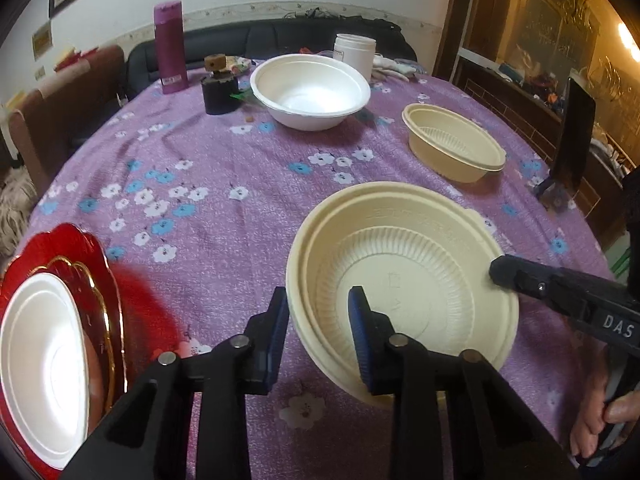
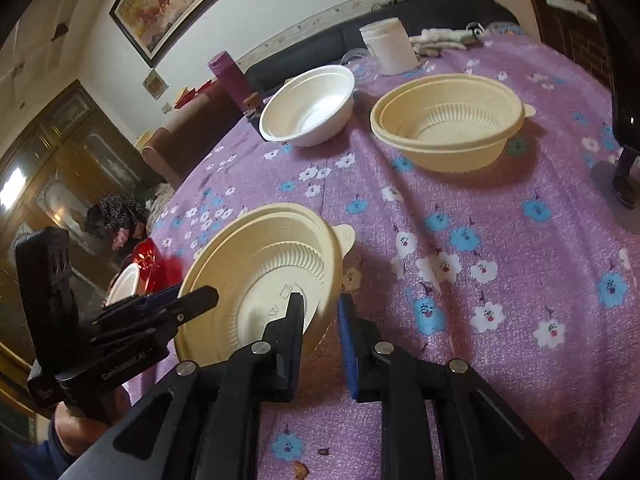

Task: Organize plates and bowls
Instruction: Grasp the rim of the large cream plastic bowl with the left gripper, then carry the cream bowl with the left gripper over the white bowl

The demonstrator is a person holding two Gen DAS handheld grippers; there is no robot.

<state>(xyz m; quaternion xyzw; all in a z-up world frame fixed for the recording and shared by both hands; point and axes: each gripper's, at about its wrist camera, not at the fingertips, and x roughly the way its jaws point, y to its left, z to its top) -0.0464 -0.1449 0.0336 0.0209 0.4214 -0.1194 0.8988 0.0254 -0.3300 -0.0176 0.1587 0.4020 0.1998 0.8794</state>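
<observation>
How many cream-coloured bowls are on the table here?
2, unless more are nested: the near cream bowl, its rim between the jaws of both the left gripper and right gripper, and the far cream bowl, beside the white bowl.

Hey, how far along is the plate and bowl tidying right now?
Done: a white plate sits on the red plate. In hand: both grippers, left and right, straddle the rim of the nested cream bowls. Left: the other cream bowl and white bowl stand apart.

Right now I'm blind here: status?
Left gripper and right gripper both straddle the near cream bowl's rim, jaws open. Nothing blocking.
</observation>
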